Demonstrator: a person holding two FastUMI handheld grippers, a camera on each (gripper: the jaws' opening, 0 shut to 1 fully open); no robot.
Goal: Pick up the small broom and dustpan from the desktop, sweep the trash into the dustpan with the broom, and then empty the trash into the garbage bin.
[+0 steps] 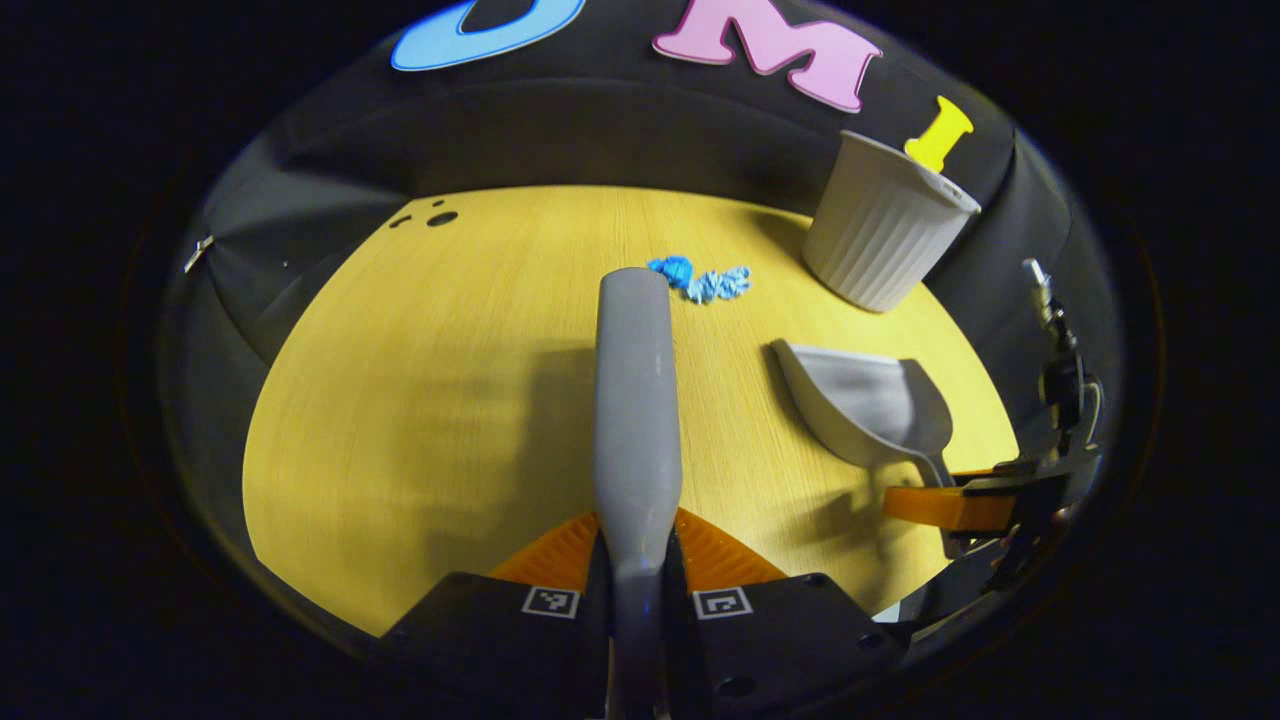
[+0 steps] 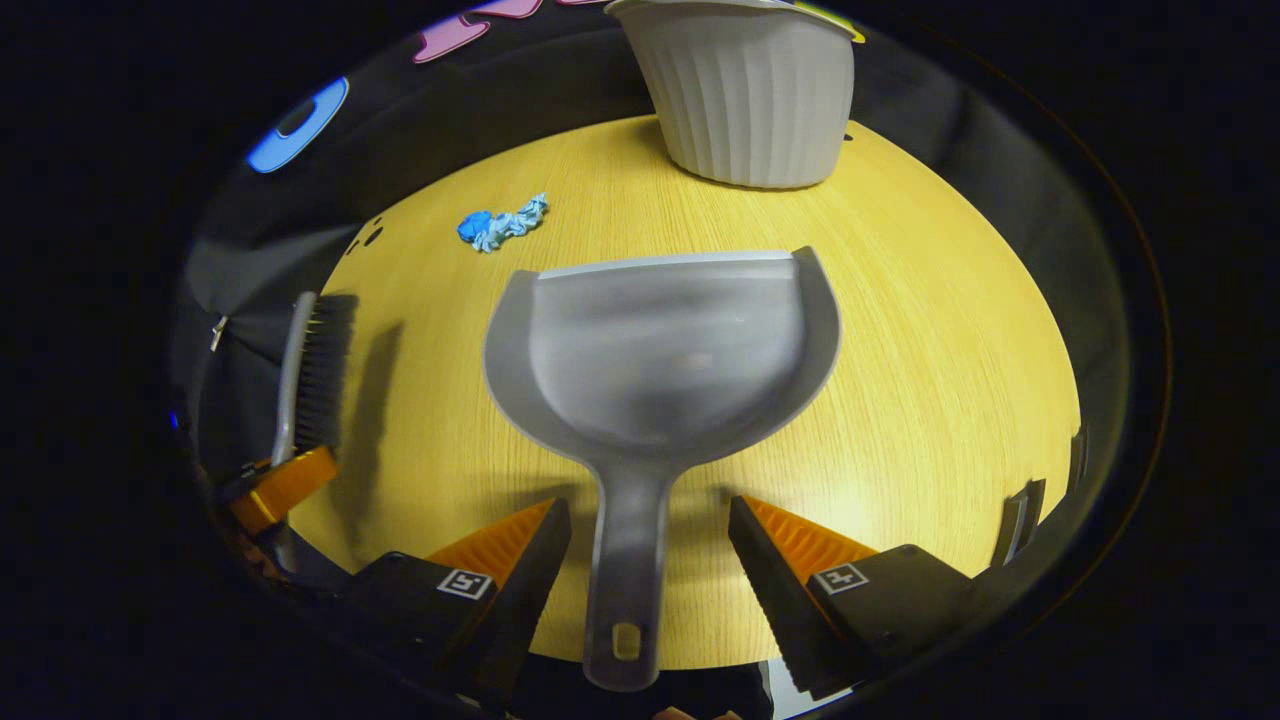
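Note:
The grey small broom [image 1: 636, 400] runs forward from my left gripper [image 1: 637, 535], whose orange fingers are shut on its handle; it hangs above the yellow desktop [image 1: 400, 420]. In the right gripper view the same broom [image 2: 312, 375] shows its black bristles at the far left. The grey dustpan [image 2: 660, 350] lies flat on the desktop with its mouth facing away. Its handle [image 2: 628, 570] lies between the fingers of my right gripper [image 2: 645, 525], which stands open with gaps on both sides. Blue crumpled trash [image 1: 702, 280] [image 2: 500, 225] lies beyond the broom tip.
A white ribbed garbage bin [image 1: 885, 230] [image 2: 750, 100] stands on the desktop at the far right, behind the dustpan [image 1: 860, 405]. Small dark holes [image 1: 440, 217] mark the far left corner of the desktop. Black cloth walls surround the desk.

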